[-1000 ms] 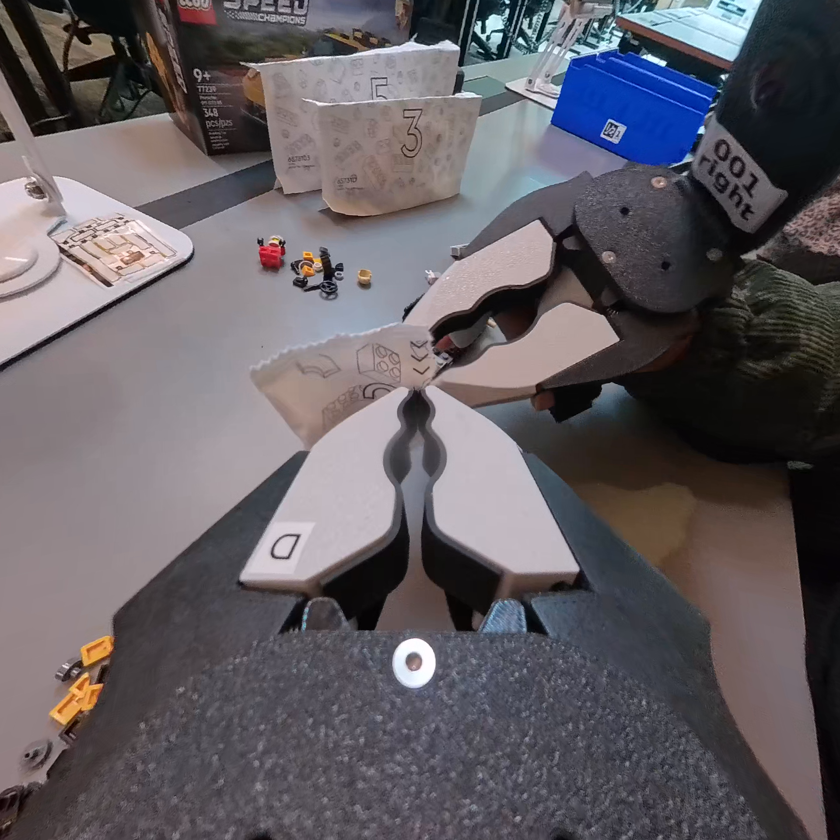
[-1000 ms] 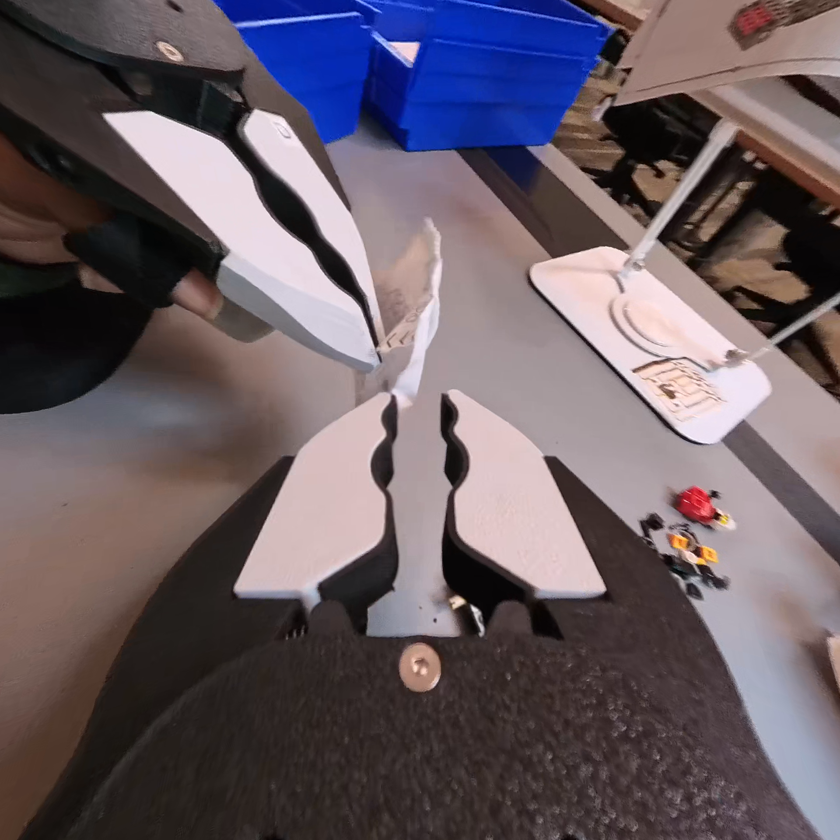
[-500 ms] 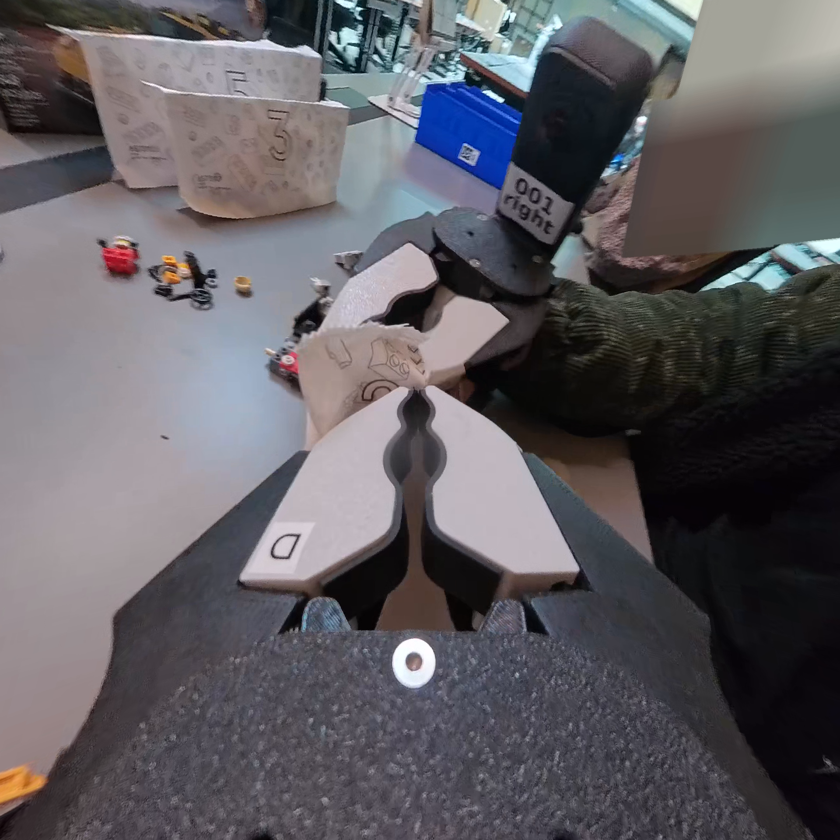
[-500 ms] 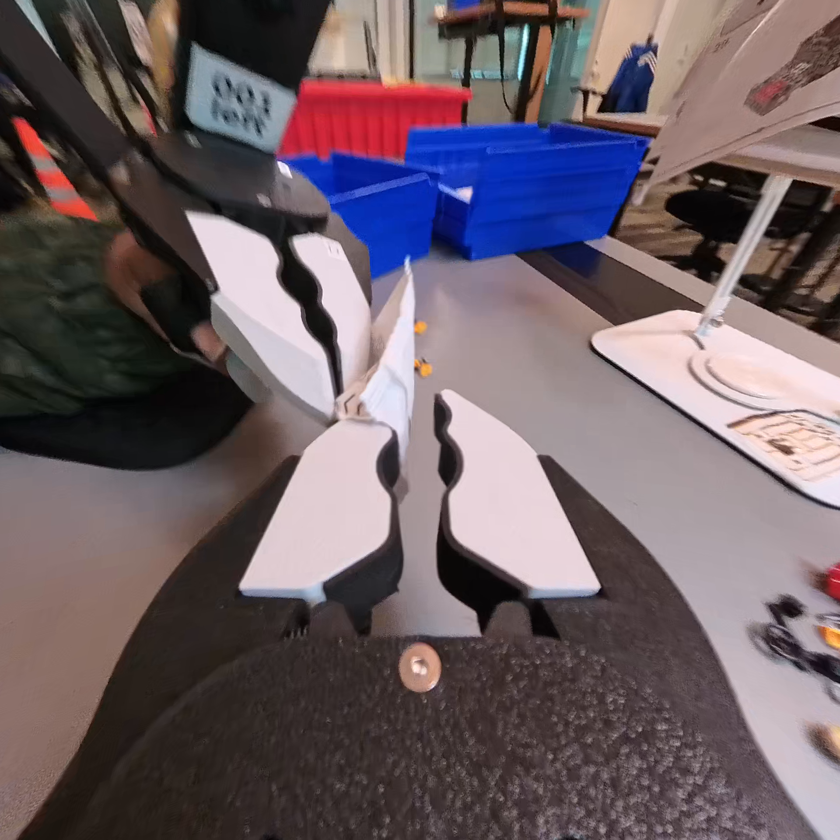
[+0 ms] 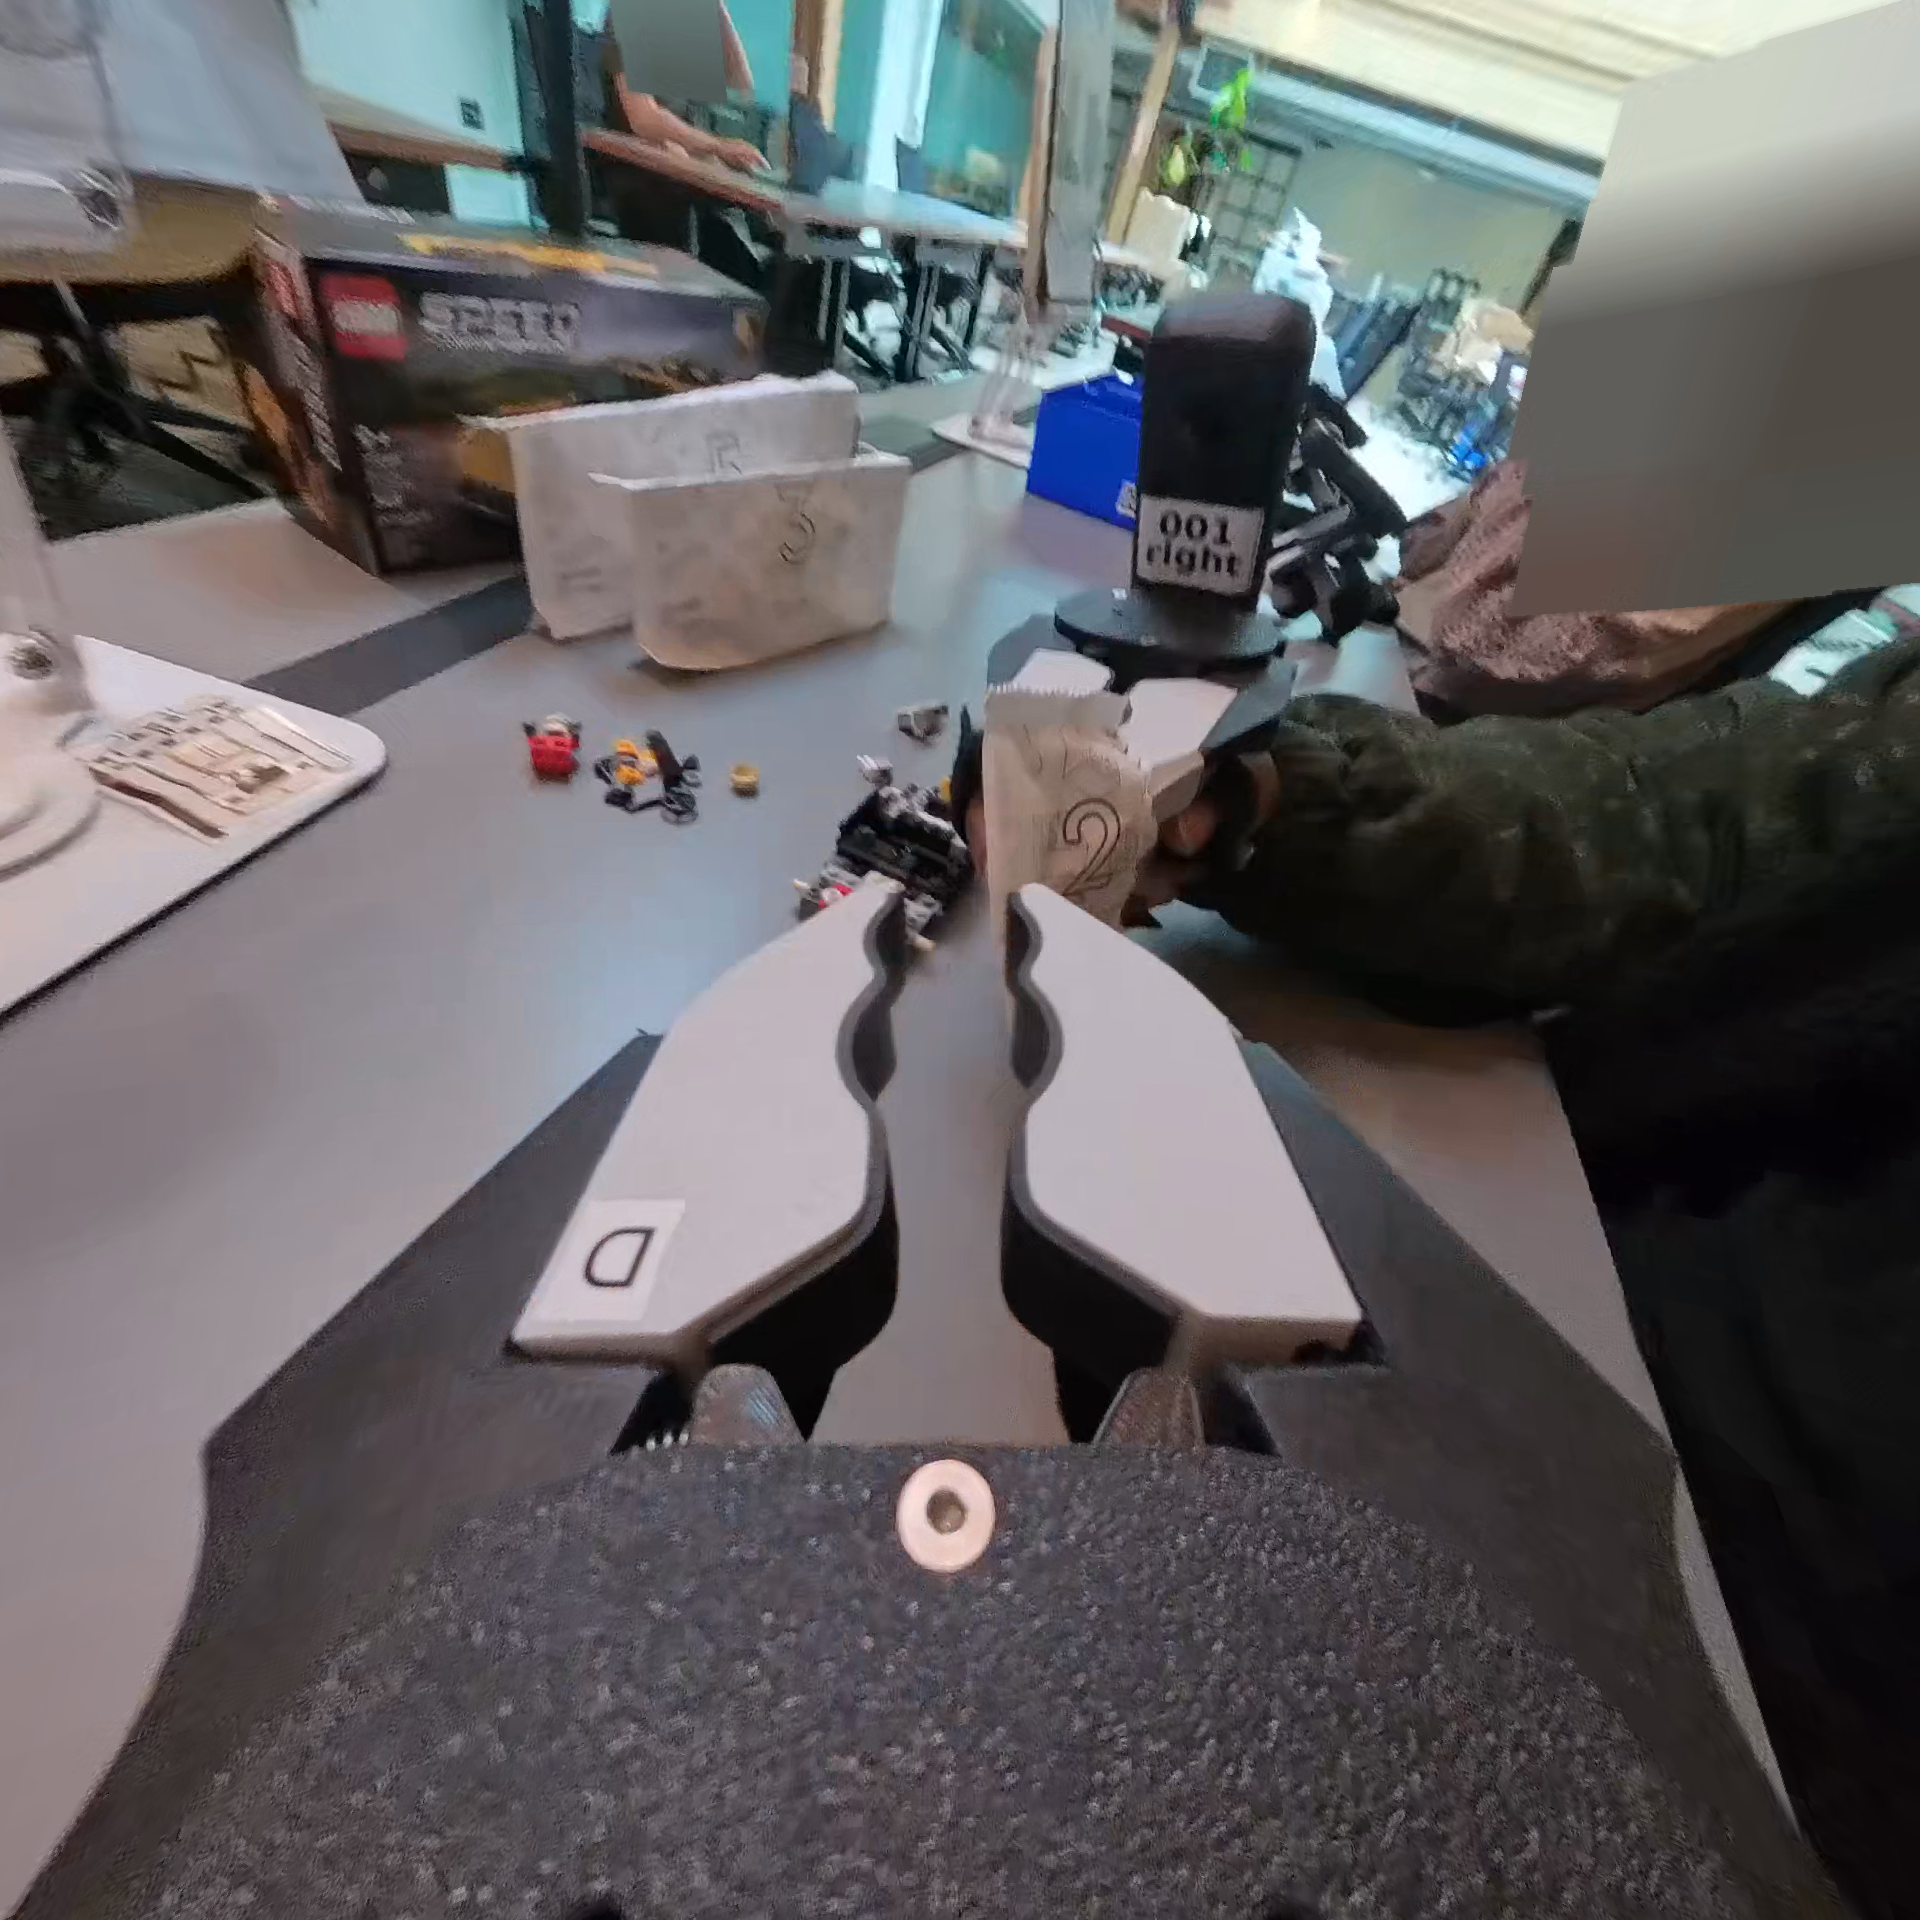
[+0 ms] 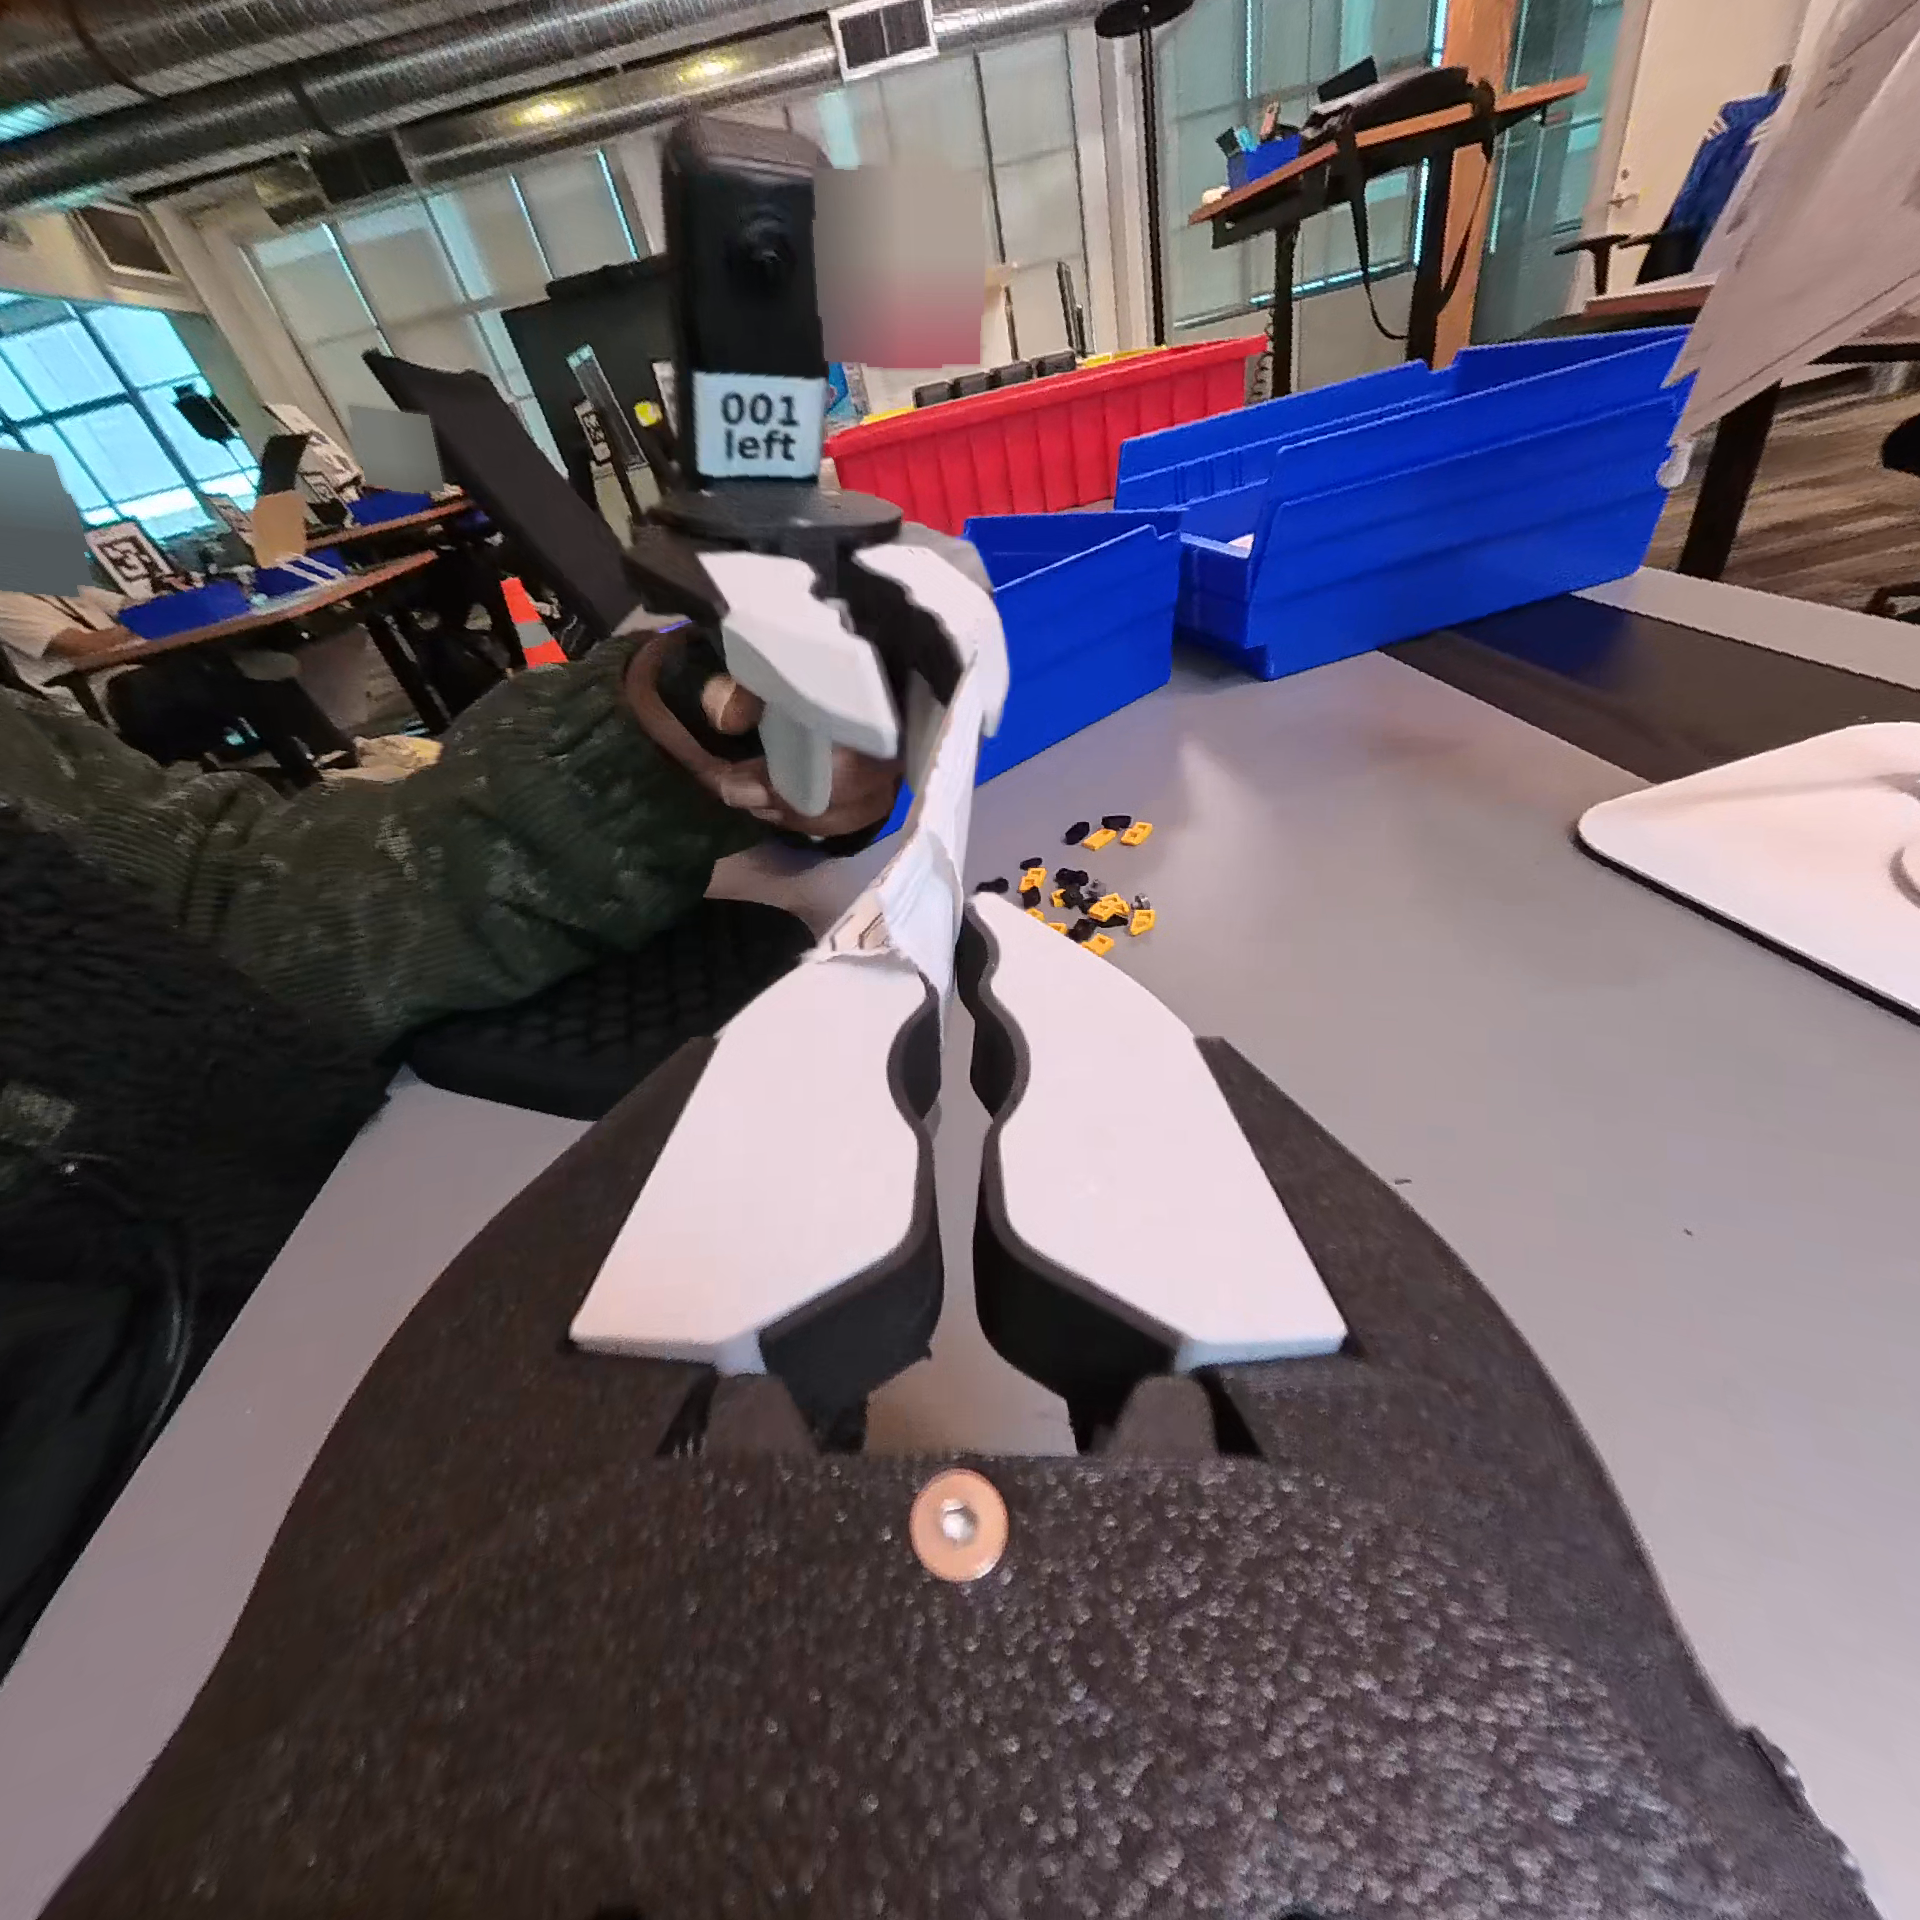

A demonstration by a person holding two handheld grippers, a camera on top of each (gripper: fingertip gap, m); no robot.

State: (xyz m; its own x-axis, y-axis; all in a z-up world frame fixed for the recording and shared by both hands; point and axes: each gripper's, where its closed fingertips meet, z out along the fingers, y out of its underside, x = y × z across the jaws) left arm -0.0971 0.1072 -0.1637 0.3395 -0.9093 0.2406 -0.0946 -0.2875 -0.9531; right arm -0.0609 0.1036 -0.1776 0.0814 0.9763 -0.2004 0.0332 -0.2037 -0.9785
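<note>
Crinkled paper bag [image 5: 1070,810]; smooth matt table [image 5: 312,1039].

White printed bag [image 5: 1060,821] (black linework).

A grey table [image 5: 312,1039] carries loose toy bricks [image 6: 1101,904], paper bags [image 5: 769,561], blue bins [image 6: 1403,530].

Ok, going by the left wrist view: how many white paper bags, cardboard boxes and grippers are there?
White paper bags: 3, with two leaning on the box and one pinched by the right gripper
Cardboard box: 1
Grippers: 2, the right gripper and the left gripper, which is open
Total: 6
</note>
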